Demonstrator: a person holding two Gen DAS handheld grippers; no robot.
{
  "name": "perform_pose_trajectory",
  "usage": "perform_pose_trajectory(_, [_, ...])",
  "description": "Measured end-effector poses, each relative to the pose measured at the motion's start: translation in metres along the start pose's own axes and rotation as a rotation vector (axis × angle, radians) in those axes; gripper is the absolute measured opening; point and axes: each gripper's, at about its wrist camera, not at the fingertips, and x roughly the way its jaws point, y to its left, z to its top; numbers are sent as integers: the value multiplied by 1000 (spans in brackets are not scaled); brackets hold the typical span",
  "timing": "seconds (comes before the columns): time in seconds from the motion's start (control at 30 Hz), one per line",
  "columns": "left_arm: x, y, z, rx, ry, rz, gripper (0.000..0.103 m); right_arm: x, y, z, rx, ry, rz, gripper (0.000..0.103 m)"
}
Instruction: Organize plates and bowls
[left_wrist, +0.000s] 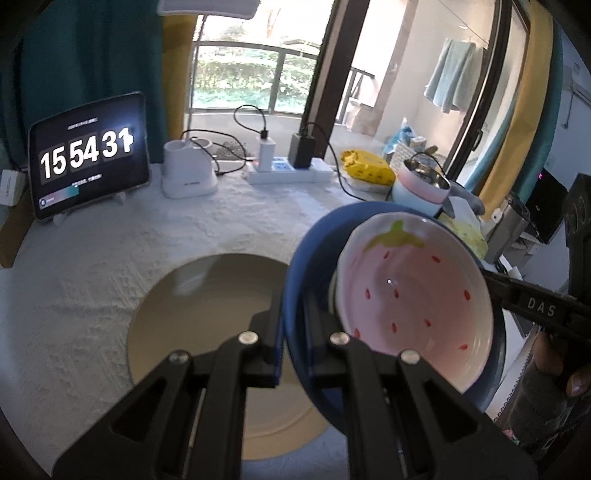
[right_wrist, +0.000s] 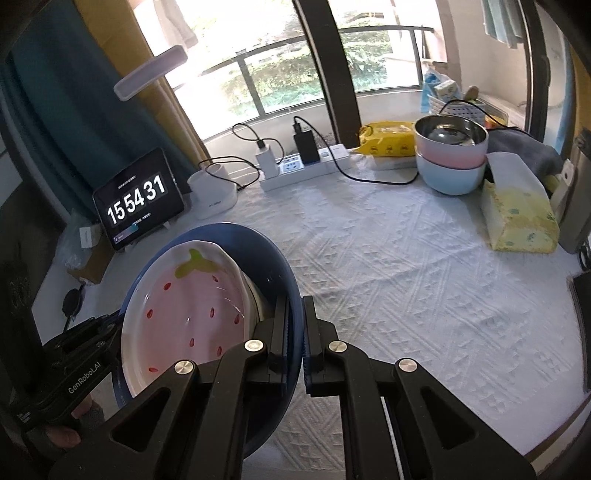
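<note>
**Glazed dishes, woven cloth, shiny steel**

The strawberry bowl and the blue bowl look like glossy glazed ceramic. The beige plate is smooth and glossy. The tablecloth is white textured fabric. The top stacked bowl has shiny metal inside.

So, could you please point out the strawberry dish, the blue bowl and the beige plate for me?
strawberry dish (left_wrist: 417, 291), left wrist view, pink inner surface.
blue bowl (right_wrist: 273, 258), right wrist view, inner wall near rim.
beige plate (left_wrist: 207, 295), left wrist view, bare flat centre.
</note>
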Motion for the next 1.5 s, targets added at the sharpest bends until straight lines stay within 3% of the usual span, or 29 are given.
perform_pose_trajectory(0.83, [-9,79,-10,-110,-4,56,6,50,69,9,-98,62,35,7])
perform_pose_trajectory(1.5, [0,114,-6,-155,-1,104,6,94,92,15,-122,125,63,8])
